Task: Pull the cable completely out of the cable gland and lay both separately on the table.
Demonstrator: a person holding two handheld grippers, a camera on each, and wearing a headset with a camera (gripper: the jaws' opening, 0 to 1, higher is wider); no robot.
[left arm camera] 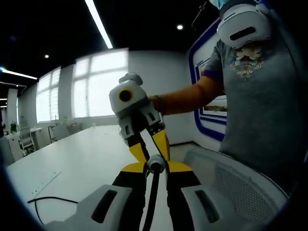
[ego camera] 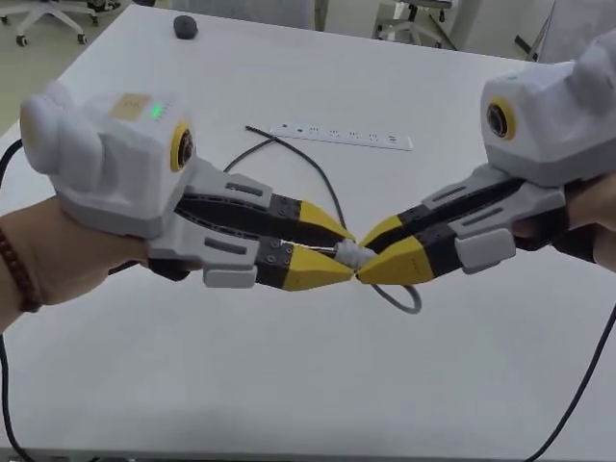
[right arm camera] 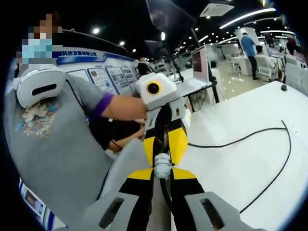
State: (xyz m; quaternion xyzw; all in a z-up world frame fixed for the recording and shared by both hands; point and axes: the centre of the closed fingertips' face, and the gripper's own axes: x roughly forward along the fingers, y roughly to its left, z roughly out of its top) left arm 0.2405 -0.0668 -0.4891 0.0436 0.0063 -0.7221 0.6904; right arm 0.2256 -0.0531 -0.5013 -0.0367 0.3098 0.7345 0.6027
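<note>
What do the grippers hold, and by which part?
The left gripper and right gripper both pinch the gland at their tips, from opposite ends; whether either grips the cable cannot be told.

Your left tongs (ego camera: 344, 254) come in from the left and your right tongs (ego camera: 369, 258) from the right. Their yellow tips meet above the middle of the white tabletop (ego camera: 289, 375). Both pairs are pinched onto the small pale cable gland (ego camera: 352, 255) between them. The dark cable (ego camera: 327, 188) runs from the gland toward the far left, ending just beside a white power strip (ego camera: 342, 136). On the near right, under your right tongs, it curls into a grey loop. A dark round object (ego camera: 185, 27) sits at the far edge. A bead bracelet (ego camera: 17, 274) shows on your left wrist.
</note>
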